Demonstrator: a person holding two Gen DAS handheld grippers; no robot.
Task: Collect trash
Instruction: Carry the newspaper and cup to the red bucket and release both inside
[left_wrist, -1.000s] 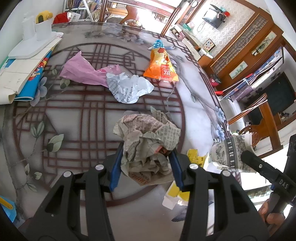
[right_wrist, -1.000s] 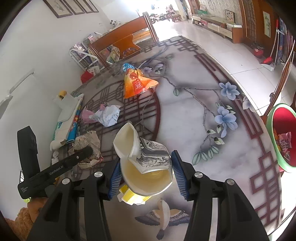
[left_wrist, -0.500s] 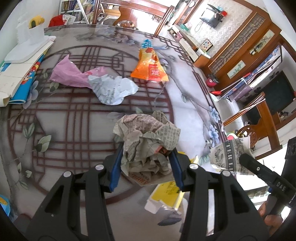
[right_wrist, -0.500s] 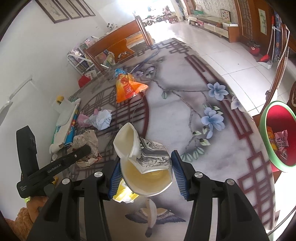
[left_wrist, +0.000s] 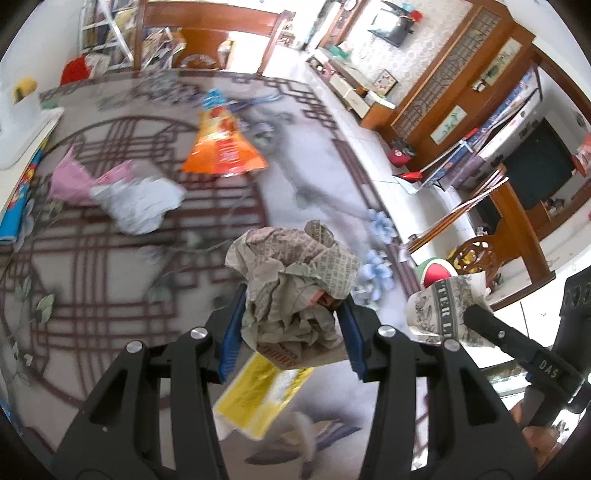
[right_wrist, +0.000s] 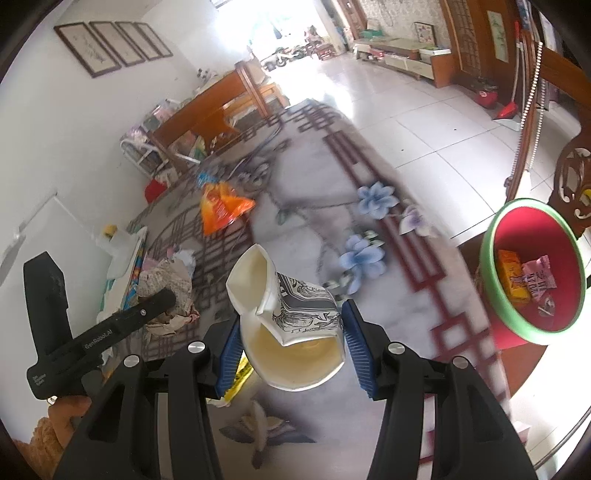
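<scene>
Left gripper: clamped on crumpled newspaper wad, left of bin.
Right gripper: clamped on crushed paper cup, near red bin.
Risk: loose wad slipping out short of bin.

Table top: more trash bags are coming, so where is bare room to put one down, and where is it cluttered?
Bare room lies along the blue flowers toward the table edge by the red bin, right of the orange snack bag. Crowded: the far left, where the pink wrapper, white crumpled paper and books sit close together.
</scene>
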